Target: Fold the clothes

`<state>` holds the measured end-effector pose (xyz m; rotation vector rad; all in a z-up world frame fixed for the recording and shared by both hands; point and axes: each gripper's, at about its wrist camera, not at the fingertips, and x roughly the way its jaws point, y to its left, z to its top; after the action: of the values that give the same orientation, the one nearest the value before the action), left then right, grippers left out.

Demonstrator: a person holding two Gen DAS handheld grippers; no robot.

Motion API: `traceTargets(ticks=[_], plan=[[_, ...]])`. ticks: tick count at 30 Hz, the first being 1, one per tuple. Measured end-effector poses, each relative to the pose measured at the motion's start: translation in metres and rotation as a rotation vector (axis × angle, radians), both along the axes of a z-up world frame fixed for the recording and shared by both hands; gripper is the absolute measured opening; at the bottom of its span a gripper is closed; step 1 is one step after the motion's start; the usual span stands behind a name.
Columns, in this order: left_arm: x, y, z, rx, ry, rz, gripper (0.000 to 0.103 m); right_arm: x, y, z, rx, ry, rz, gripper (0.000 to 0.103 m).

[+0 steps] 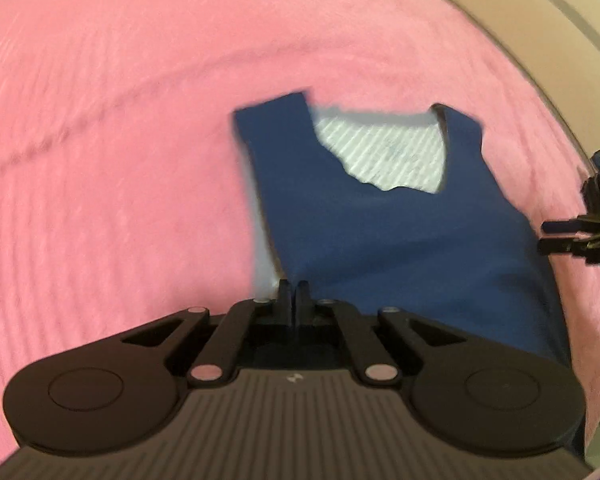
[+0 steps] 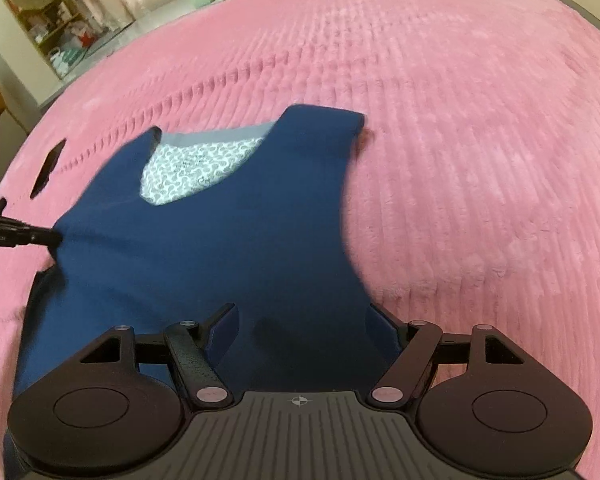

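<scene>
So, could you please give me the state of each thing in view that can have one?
Vest: lying spread out on the blanket, neck opening showing the patterned lining, not yet folded.
Left gripper: shut on the vest's edge.
Right gripper: open, fingers wide apart over the vest.
Blanket: spread over the bed, with one long crease.

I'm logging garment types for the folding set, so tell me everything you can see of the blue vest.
The blue vest is a sleeveless navy garment of smooth, plain cloth, with a deep V neck and two broad shoulder straps. Its lining is pale with a small grey print, edged by a grey band at the back of the neck. It lies spread front-up on the pink ribbed blanket, straps pointing away. The left gripper is shut on its side edge; the right gripper stands open over its lower part.
</scene>
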<state>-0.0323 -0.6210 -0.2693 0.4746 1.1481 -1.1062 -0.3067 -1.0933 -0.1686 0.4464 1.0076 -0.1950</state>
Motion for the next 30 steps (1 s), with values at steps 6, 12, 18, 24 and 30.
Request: traceTargets(ticks=[6,12,18,24,30], plan=[[-0.003,-0.009,-0.011,0.019,0.0,-0.017,0.001,0.019,-0.004,-0.002,-0.005,-0.001,0.018,0.073],[0.017,-0.016,0.016,-0.07,-0.074,0.011,0.02,0.049,-0.025,0.011,-0.053,-0.047,0.061,0.073],[0.045,-0.073,0.015,-0.118,-0.197,-0.078,0.037,0.108,-0.063,0.001,-0.069,-0.117,0.079,0.073],[0.064,-0.122,-0.023,-0.099,-0.227,-0.158,0.04,0.144,-0.091,-0.031,0.005,-0.102,0.089,0.068],[0.056,-0.123,-0.006,-0.144,-0.188,-0.187,0.003,0.134,-0.104,-0.015,0.036,-0.113,0.044,0.001]])
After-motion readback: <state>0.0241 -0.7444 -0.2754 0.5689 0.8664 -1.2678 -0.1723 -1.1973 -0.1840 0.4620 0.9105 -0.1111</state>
